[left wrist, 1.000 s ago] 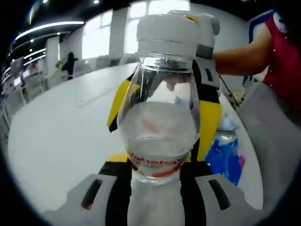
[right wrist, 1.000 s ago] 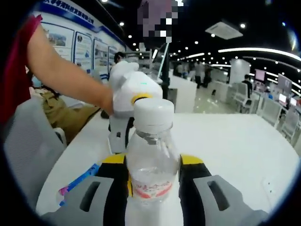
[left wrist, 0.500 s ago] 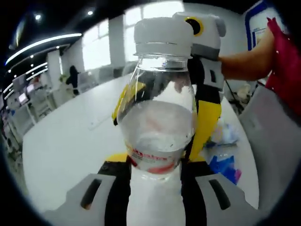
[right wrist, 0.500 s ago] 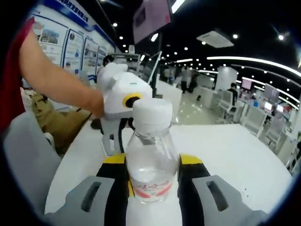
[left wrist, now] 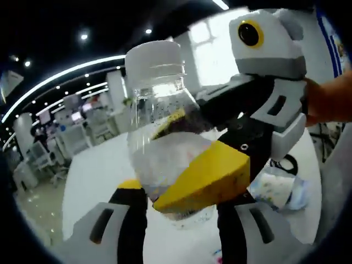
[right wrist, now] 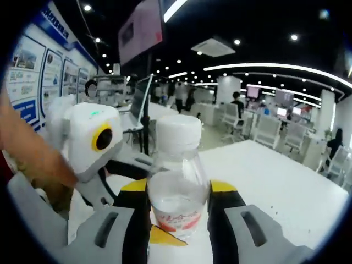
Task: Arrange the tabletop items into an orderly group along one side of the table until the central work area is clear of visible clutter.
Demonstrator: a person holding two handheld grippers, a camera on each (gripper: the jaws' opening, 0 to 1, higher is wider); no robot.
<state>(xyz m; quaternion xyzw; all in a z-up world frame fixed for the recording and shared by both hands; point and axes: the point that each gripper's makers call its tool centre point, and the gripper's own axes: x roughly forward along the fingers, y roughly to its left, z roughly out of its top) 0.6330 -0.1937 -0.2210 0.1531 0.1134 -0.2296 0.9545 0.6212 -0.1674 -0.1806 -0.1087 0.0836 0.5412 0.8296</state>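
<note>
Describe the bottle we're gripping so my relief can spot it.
Over the white table, look between the right gripper's yellow-and-black jaws. There sits a clear plastic bottle, part full of water, with a white cap and red-lettered label. Unlike the crumpled clear wrapper nearby, it is rigid and gripped.

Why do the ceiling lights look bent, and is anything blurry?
Left gripper view: fisheye lens curves the light strips; the clear plastic bottle with white cap and other claw's yellow tip sit very close and look soft. Right gripper view: same curving; the bottle looks sharper.
</note>
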